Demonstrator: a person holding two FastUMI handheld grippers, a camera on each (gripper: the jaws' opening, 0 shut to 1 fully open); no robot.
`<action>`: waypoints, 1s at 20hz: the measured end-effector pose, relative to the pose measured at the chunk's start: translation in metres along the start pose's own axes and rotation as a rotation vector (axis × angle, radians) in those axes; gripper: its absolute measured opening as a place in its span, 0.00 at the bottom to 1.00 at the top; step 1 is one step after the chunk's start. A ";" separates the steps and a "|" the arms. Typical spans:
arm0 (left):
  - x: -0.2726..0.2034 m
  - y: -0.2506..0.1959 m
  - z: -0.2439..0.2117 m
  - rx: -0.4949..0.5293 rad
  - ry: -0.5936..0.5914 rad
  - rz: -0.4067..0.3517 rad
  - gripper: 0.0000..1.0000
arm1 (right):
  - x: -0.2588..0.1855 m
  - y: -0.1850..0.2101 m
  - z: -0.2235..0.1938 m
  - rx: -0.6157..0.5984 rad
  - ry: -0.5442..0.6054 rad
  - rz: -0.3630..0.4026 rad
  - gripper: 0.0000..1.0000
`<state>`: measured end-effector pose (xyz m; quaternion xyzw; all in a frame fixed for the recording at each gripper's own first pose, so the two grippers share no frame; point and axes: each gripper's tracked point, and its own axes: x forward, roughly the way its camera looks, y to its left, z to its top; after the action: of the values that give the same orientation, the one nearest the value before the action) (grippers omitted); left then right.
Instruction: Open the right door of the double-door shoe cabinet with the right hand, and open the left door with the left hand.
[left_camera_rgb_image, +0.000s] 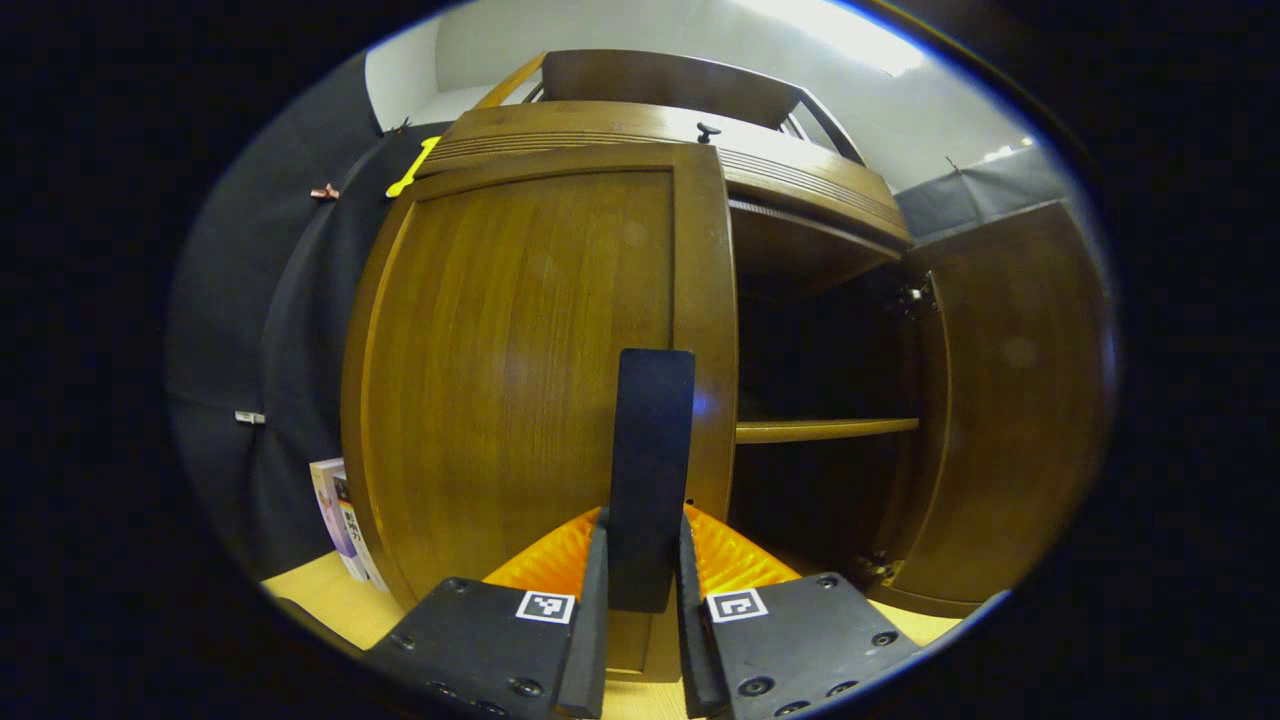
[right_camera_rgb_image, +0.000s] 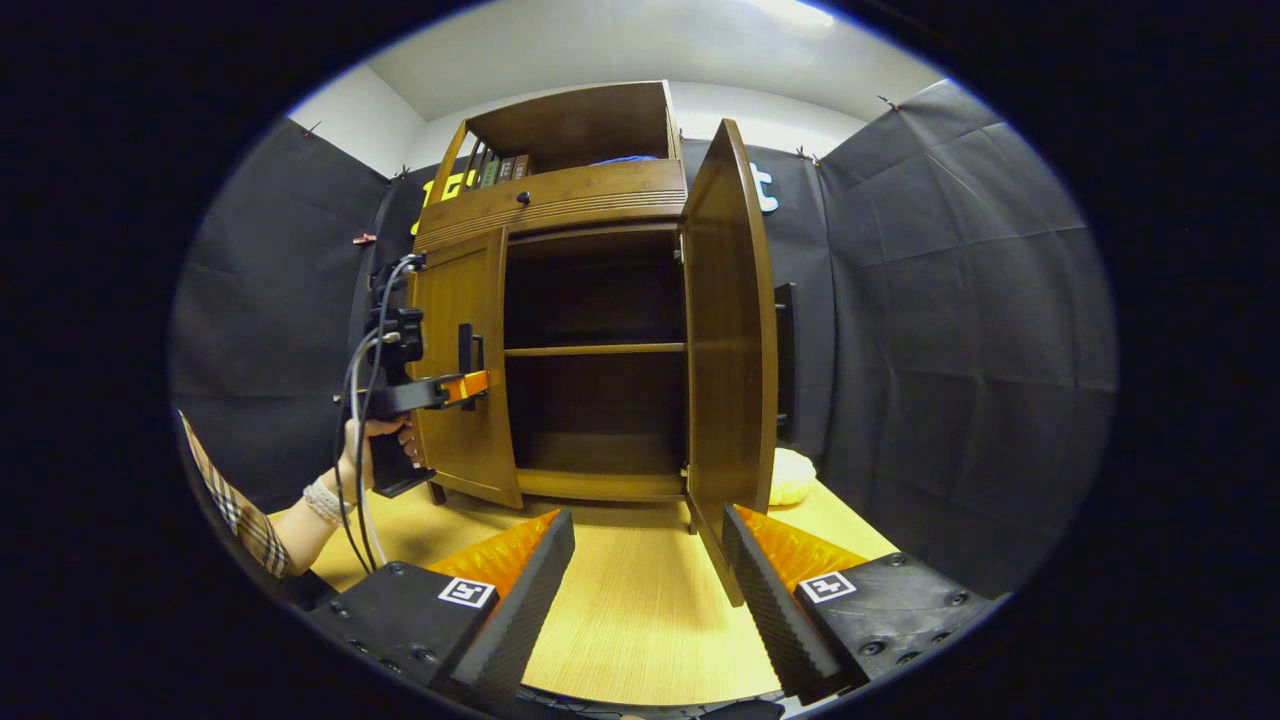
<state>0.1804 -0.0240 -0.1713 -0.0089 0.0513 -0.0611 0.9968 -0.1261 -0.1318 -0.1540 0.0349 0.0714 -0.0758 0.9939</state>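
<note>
The brown wooden shoe cabinet (right_camera_rgb_image: 560, 200) stands on a light wooden table. Its right door (right_camera_rgb_image: 730, 340) is swung wide open, edge-on toward me, and also shows in the left gripper view (left_camera_rgb_image: 1010, 400). The left door (left_camera_rgb_image: 520, 370) carries a dark upright handle (left_camera_rgb_image: 652, 440) near its inner edge. My left gripper (left_camera_rgb_image: 645, 525) is shut on that handle, a finger on each side. From the right gripper view, a hand (right_camera_rgb_image: 385, 440) holds the left gripper (right_camera_rgb_image: 465, 385) at the left door (right_camera_rgb_image: 460, 400), which looks slightly ajar. My right gripper (right_camera_rgb_image: 650, 600) is open, low over the table before the cabinet.
Inside the cabinet a shelf (right_camera_rgb_image: 595, 350) splits the dark interior. Books (left_camera_rgb_image: 340, 520) lean beside the cabinet's left side. A yellow object (right_camera_rgb_image: 790, 475) lies behind the open right door. The table top (right_camera_rgb_image: 640, 610) stretches in front. Black cloth walls surround the booth.
</note>
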 end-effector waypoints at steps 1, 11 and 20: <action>-0.010 0.001 0.002 -0.002 0.002 -0.016 0.34 | 0.002 0.001 0.000 0.001 0.001 0.005 0.89; -0.093 0.036 0.015 0.035 -0.006 -0.056 0.34 | 0.031 0.024 0.002 -0.022 0.021 0.087 0.95; -0.139 0.077 0.018 0.068 -0.004 0.048 0.29 | 0.051 0.040 -0.008 -0.015 0.050 0.150 0.95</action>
<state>0.0544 0.0701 -0.1410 0.0258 0.0473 -0.0390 0.9978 -0.0712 -0.0989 -0.1666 0.0345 0.0941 0.0004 0.9950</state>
